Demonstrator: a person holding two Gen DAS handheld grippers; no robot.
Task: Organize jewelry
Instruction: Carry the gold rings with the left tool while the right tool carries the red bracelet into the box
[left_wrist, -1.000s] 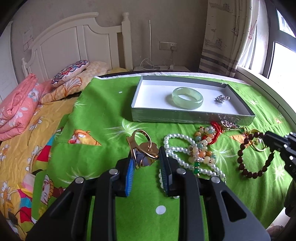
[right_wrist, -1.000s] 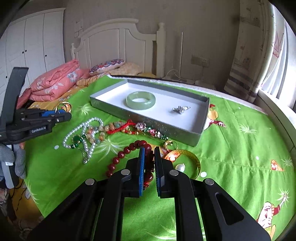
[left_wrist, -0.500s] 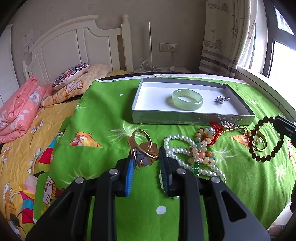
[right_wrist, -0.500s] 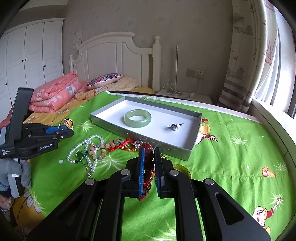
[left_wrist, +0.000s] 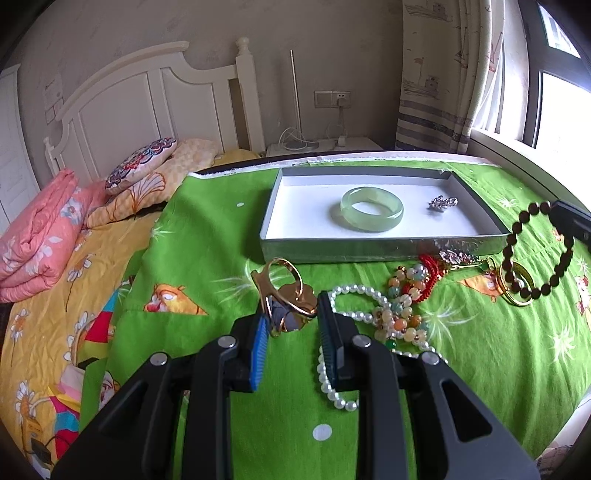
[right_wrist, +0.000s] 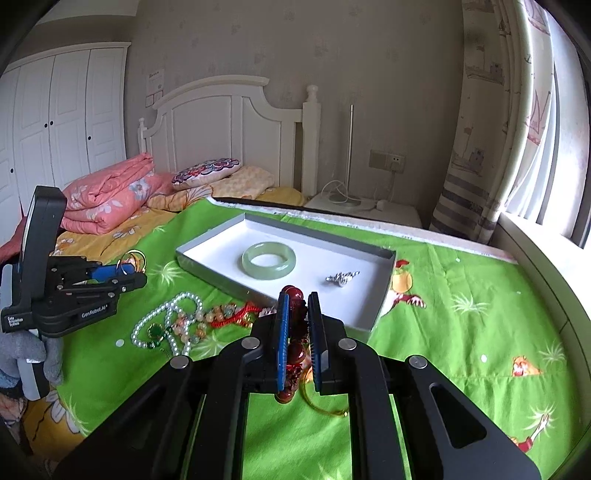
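**Inspector A:** Jewelry status, left wrist view. The left tool stands narrow on a gold ring clasp, which juts up from between its blue pads. A pearl necklace, a mixed-stone bead strand and a red cord piece lie on the green bedspread, in front of the grey tray. Inside the tray: a jade bangle and a small silver charm, well apart. At the right edge a dark bead bracelet hangs as an open loop in the air.

**Inspector B:** Right wrist view shows what holds that loop: the right tool, jaws nearly together, is clamped on the bracelet, whose beads read dark red here. A gold bangle lies under the tool. This view also shows a grey-gloved hand under the left tool, a white wardrobe and folded pink bedding.

**Inspector A:** Change against the earlier frames?

**Inspector B:** A second ago the bracelet lay flat on the bedspread with the right tool already closed on it; now it is lifted clear, near the tray's right corner. The left tool's grip and the tray contents are unchanged.
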